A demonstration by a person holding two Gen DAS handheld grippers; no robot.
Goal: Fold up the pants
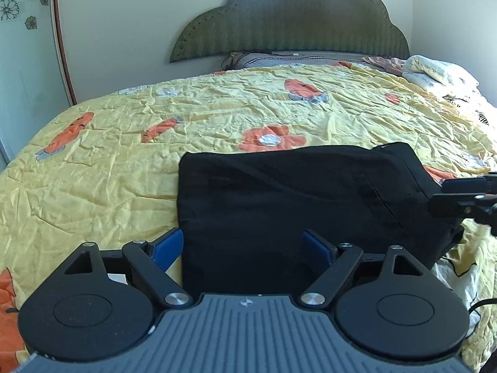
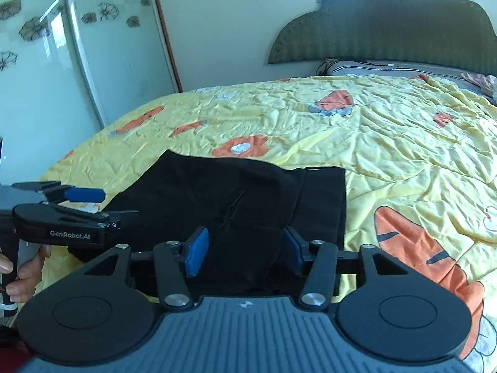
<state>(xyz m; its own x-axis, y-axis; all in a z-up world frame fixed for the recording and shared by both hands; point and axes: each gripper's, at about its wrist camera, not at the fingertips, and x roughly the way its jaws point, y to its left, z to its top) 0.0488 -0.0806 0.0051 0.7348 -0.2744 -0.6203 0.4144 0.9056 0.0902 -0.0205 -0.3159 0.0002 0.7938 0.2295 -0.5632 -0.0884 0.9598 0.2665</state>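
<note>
Black pants (image 1: 289, 192) lie folded into a compact rectangle on the yellow bedspread, near the bed's front edge; they also show in the right wrist view (image 2: 248, 199). My left gripper (image 1: 243, 247) is open and empty, its blue pads (image 1: 169, 245) spread over the pants' near left edge. My right gripper (image 2: 245, 250) is open and empty over the pants' near right part. The left gripper shows from the side in the right wrist view (image 2: 90, 202). The right gripper shows at the right edge of the left wrist view (image 1: 459, 195).
The yellow bedspread (image 1: 217, 108) with orange carrot and flower prints covers the bed. A green padded headboard (image 1: 289, 25) stands at the back. A white folded quilt (image 1: 435, 71) lies at the far right. A glass wardrobe door (image 2: 62, 62) stands to the left.
</note>
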